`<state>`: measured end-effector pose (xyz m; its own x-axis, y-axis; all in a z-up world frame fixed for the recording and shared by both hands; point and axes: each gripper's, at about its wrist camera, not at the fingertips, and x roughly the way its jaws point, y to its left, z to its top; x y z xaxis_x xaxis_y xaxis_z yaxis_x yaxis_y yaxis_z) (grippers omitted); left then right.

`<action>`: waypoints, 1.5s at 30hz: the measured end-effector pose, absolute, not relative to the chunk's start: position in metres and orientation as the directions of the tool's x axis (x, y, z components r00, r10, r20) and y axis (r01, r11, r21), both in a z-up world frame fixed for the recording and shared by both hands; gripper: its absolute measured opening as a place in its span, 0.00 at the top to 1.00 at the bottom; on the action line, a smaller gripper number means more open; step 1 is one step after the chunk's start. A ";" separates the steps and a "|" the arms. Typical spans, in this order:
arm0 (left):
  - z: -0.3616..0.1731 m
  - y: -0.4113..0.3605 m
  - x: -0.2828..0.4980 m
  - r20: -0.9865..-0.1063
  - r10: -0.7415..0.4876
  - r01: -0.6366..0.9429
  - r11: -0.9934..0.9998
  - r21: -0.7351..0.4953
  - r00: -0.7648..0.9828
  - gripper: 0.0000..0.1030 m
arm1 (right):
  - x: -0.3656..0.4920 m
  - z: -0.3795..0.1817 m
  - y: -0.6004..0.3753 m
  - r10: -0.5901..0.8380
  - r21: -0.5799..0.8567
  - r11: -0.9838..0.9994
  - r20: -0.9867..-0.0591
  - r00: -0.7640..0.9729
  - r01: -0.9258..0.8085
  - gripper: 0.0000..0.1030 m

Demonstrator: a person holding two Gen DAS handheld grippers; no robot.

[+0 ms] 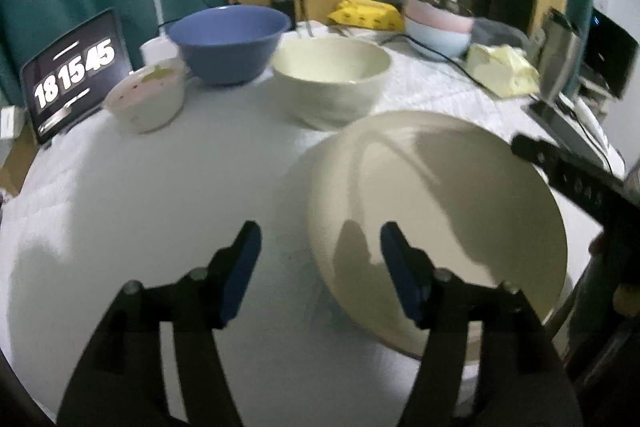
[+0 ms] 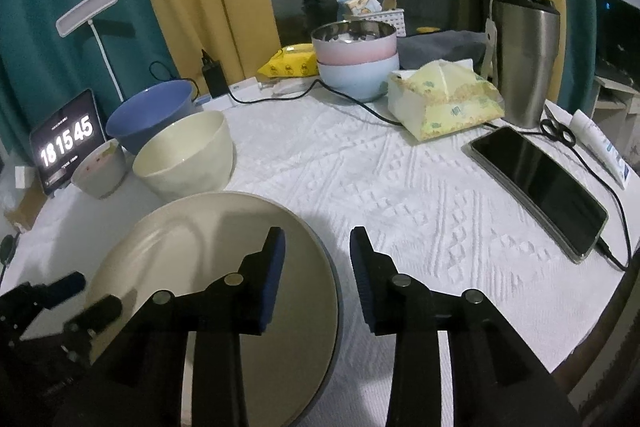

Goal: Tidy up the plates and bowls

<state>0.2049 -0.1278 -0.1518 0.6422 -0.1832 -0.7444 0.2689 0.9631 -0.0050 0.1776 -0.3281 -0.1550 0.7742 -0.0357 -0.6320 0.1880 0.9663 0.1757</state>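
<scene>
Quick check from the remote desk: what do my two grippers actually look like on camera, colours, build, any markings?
Both match: the left gripper and right gripper have matte black angular linkage arms with round silver pivot bolts, ending in flat rectangular fingers faced with dark blue pads. No cables or sleeves show. The right gripper's side bears small pale lettering, too blurred to read.

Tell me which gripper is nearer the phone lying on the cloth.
Right. The right gripper is beside the plate, with the phone just ahead-right; the left gripper is across the plate.
</scene>
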 end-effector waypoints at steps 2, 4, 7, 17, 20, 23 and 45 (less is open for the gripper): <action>-0.154 -0.123 0.209 -0.752 -0.174 0.240 0.971 -0.022 0.636 0.37 | 0.178 -0.158 -0.329 -0.030 0.180 0.965 -0.640 0.768 0.188 0.63; -0.159 -0.120 0.213 -0.766 -0.162 0.214 0.976 -0.033 0.622 0.37 | 0.178 -0.161 -0.330 -0.023 0.185 0.965 -0.650 0.760 0.188 0.62; -0.165 -0.118 0.217 -0.783 -0.181 0.211 0.975 -0.065 0.595 0.37 | 0.178 -0.165 -0.332 -0.012 0.194 0.963 -0.662 0.749 0.188 0.62; -0.172 -0.128 0.216 -0.776 -0.197 0.235 0.970 -0.064 0.599 0.35 | 0.181 -0.184 -0.339 0.080 0.283 0.943 -0.703 0.707 0.175 0.62; -0.173 -0.127 0.218 -0.775 -0.210 0.230 0.969 -0.086 0.596 0.34 | 0.181 -0.184 -0.336 0.104 0.304 0.938 -0.702 0.705 0.164 0.62; -0.178 -0.120 0.223 -0.775 -0.302 0.246 0.950 -0.194 0.555 0.34 | 0.181 -0.185 -0.333 0.122 0.318 0.936 -0.697 0.706 0.152 0.61; -0.165 -0.087 0.205 -0.752 -0.365 0.260 0.930 -0.261 0.549 0.37 | 0.175 -0.164 -0.287 0.122 0.291 0.948 -0.703 0.700 0.127 0.62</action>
